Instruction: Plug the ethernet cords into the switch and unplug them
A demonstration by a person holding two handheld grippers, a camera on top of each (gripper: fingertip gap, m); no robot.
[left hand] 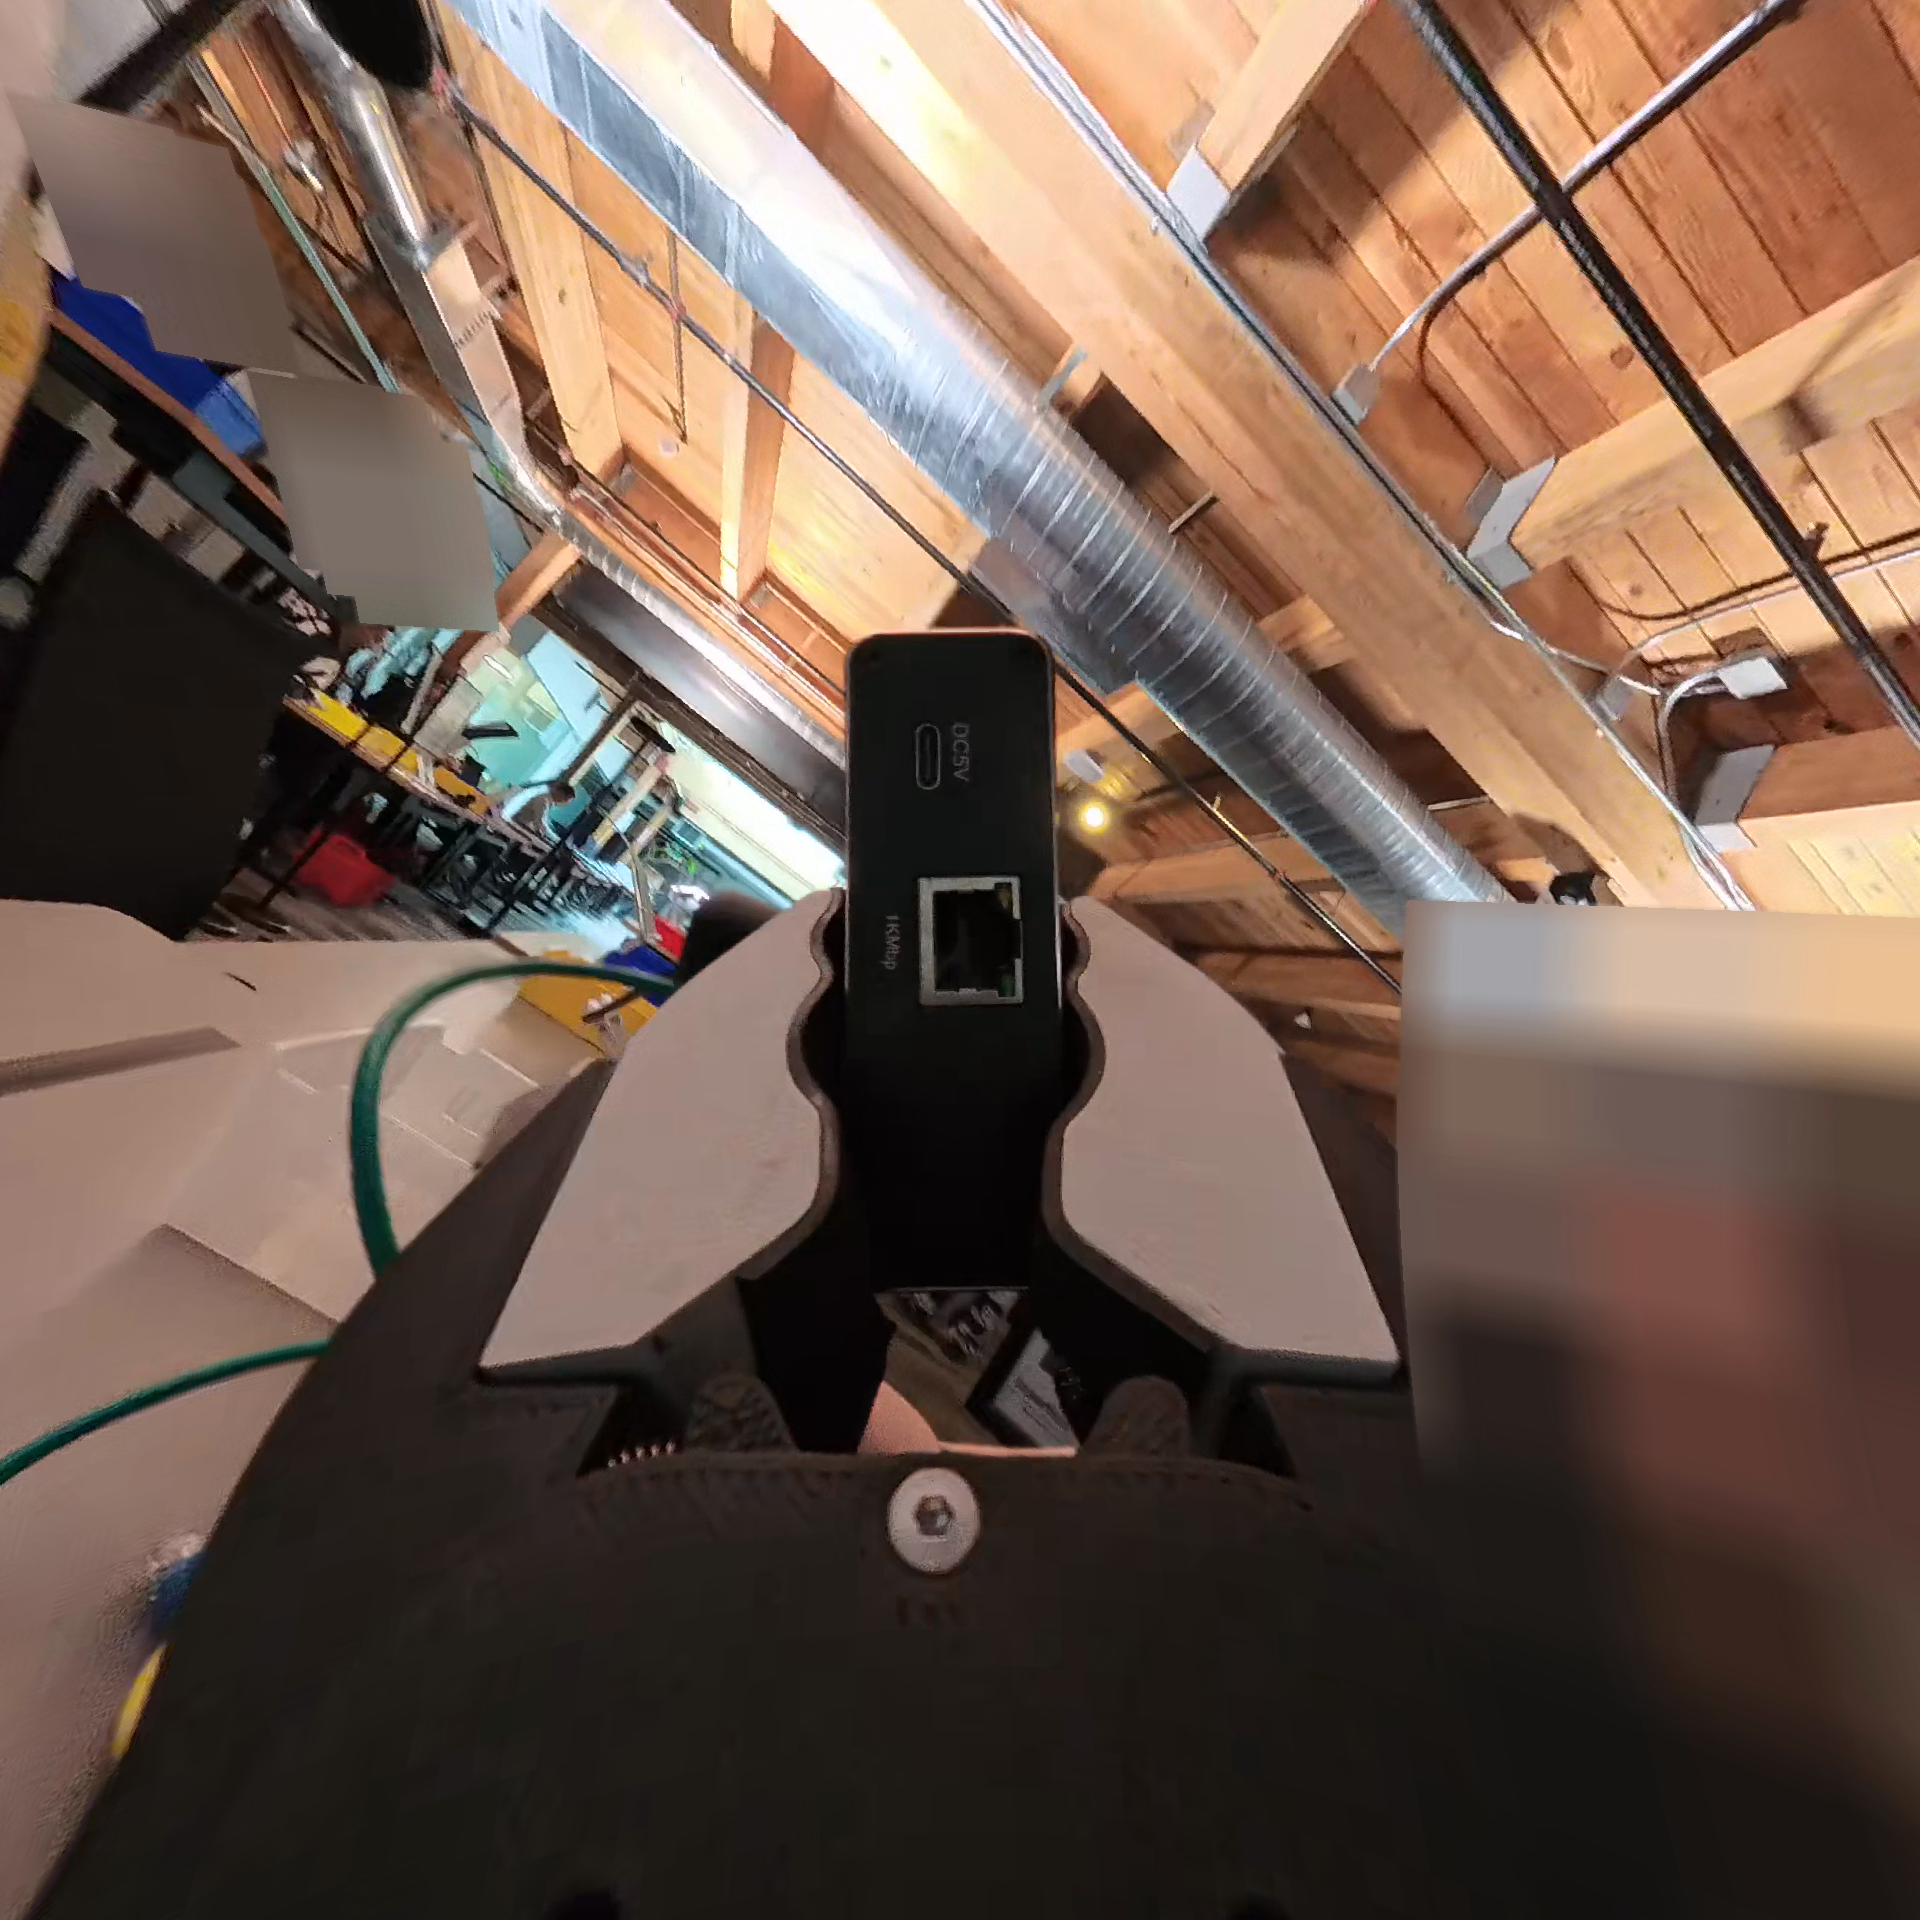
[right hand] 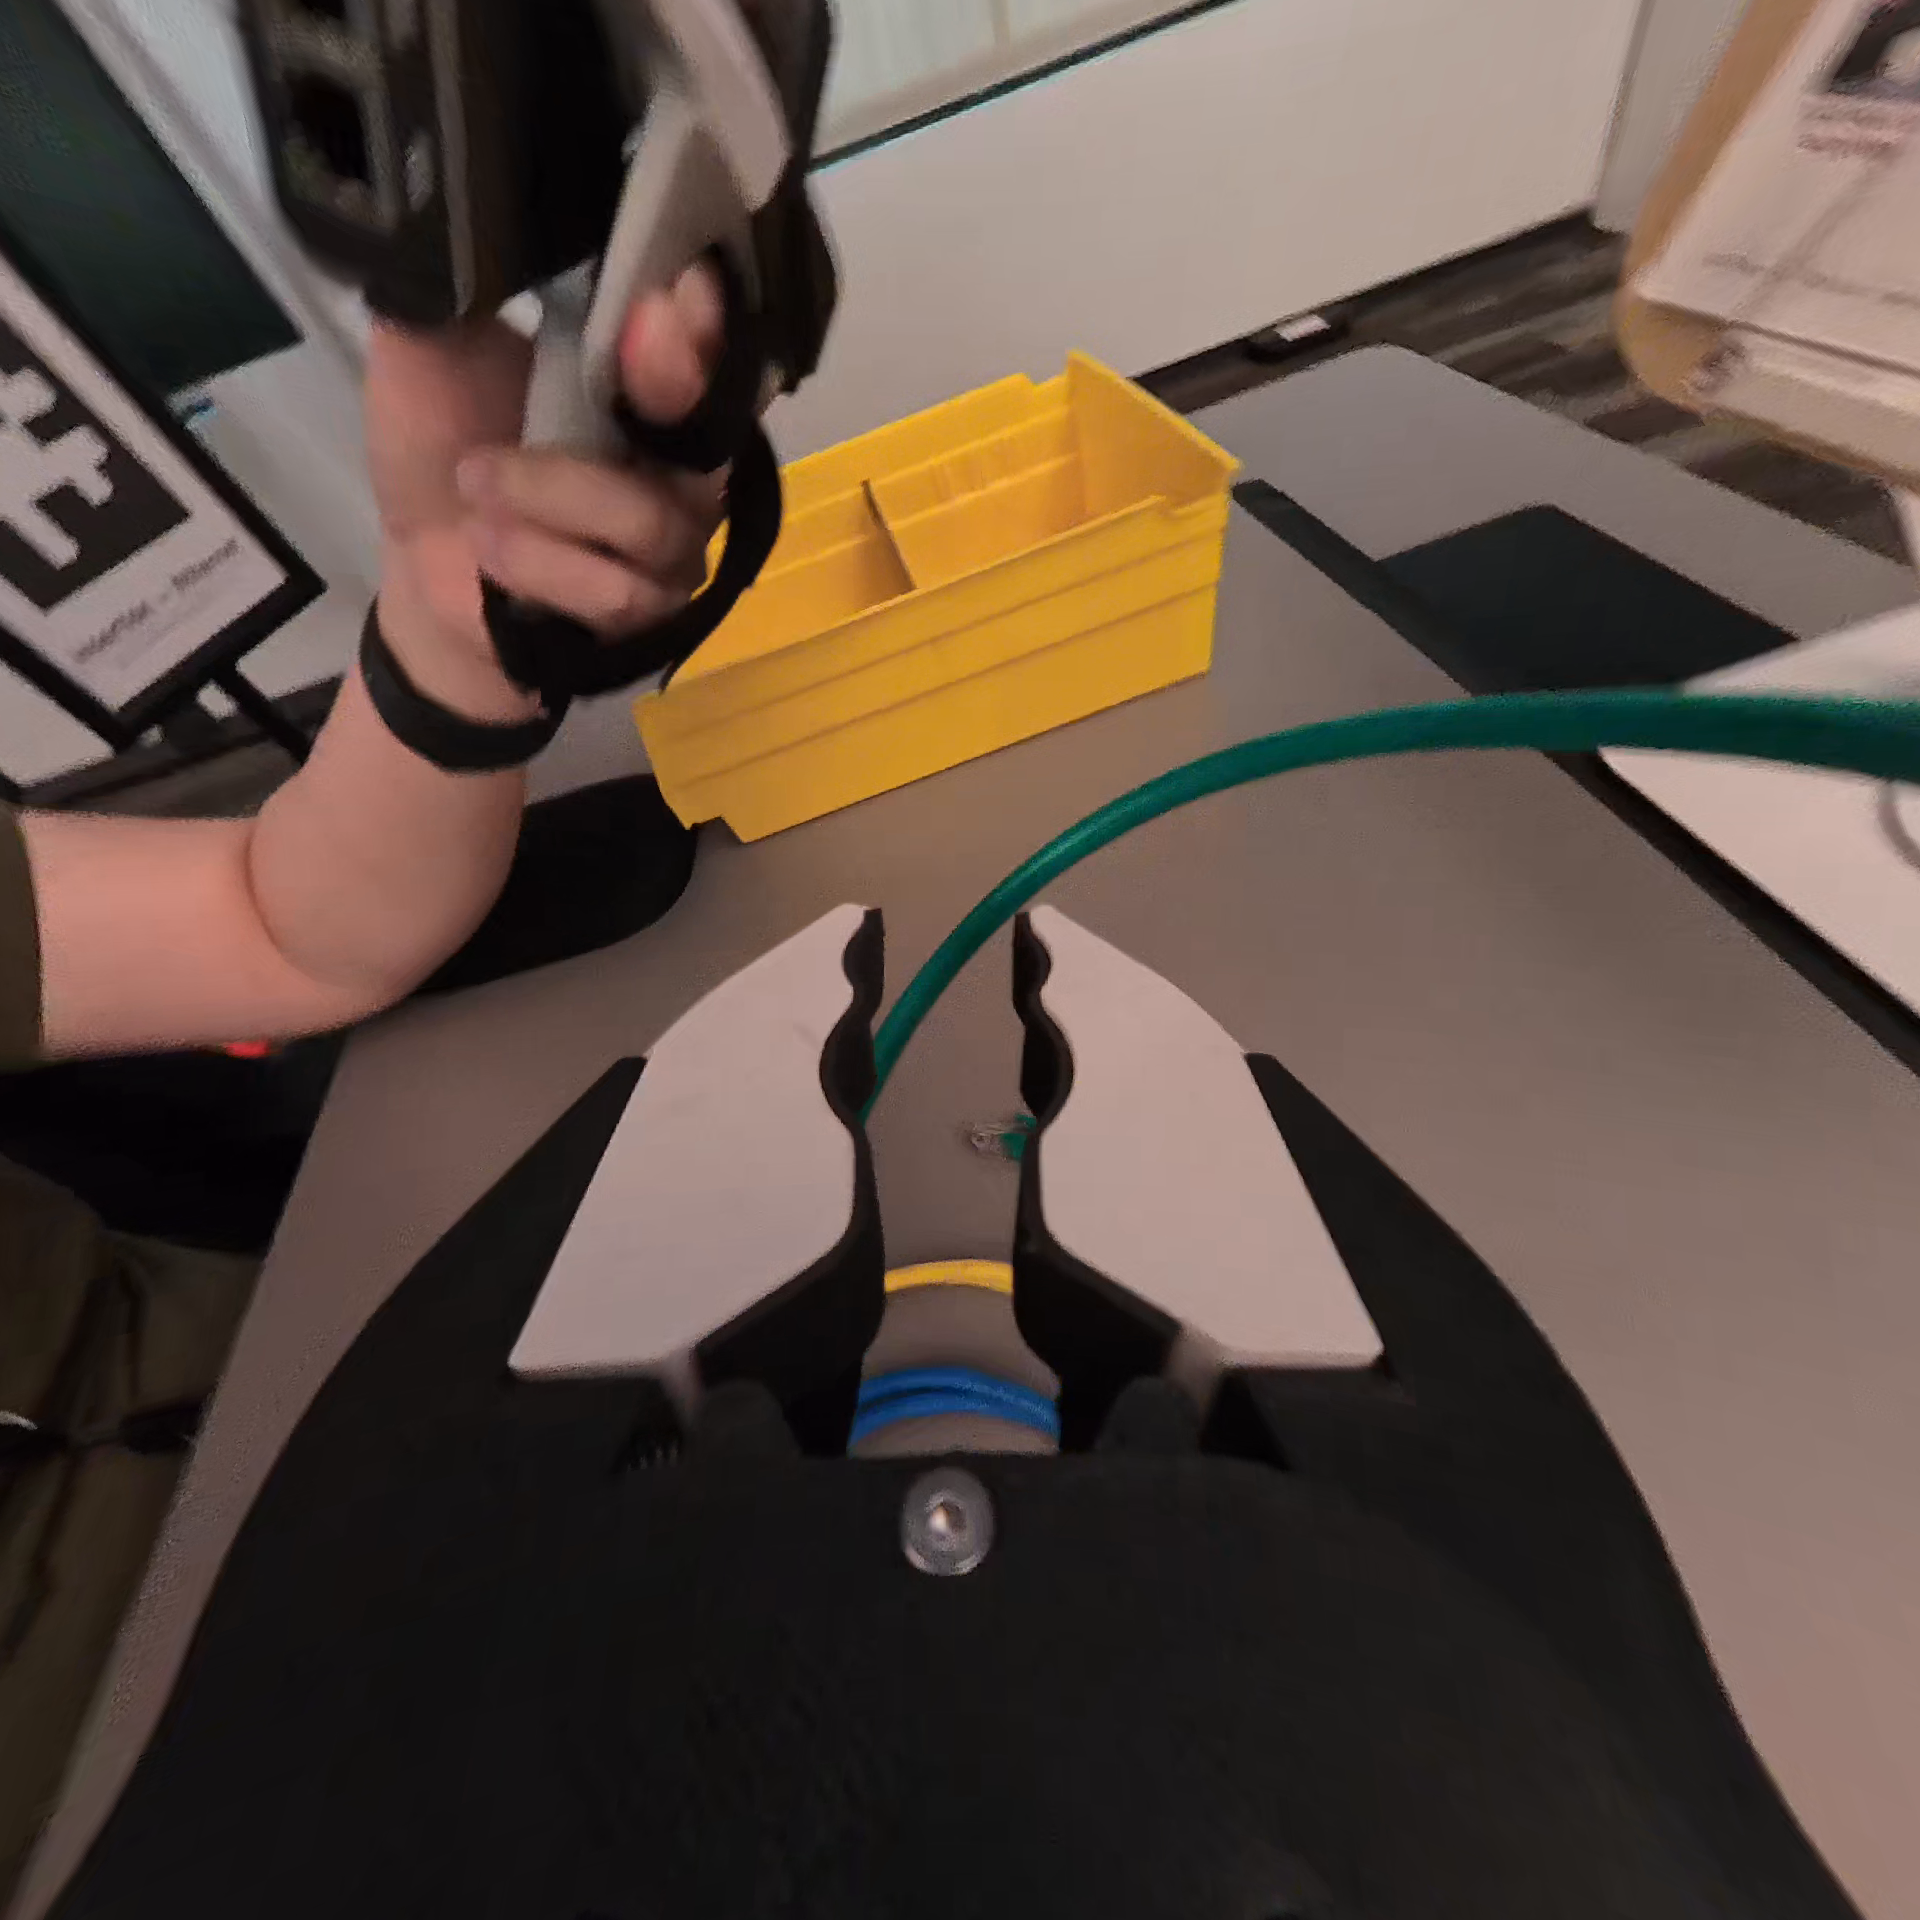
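Note:
My left gripper [left hand: 951,935] is shut on a black switch [left hand: 951,769] and holds it upright toward the ceiling. The end facing me shows one empty ethernet port [left hand: 971,954] and a small oval port above it. In the right wrist view a hand holds that gripper [right hand: 665,208] and switch [right hand: 343,135] raised at the top left, blurred. My right gripper [right hand: 948,925] is open just above the grey table [right hand: 1351,1039]. A green ethernet cord [right hand: 1247,758] arcs in from the right and runs down between its fingers; its clear plug [right hand: 1000,1138] lies by the right finger.
A yellow divided bin [right hand: 935,644] stands on the table ahead. Yellow [right hand: 945,1273] and blue [right hand: 951,1403] cords lie under my right gripper. A white panel [right hand: 1818,831] lies at the right edge, a cardboard box [right hand: 1787,229] beyond it, and a framed black-and-white sign [right hand: 94,499] at left. Tip to tip, the grippers are about 15 cm apart.

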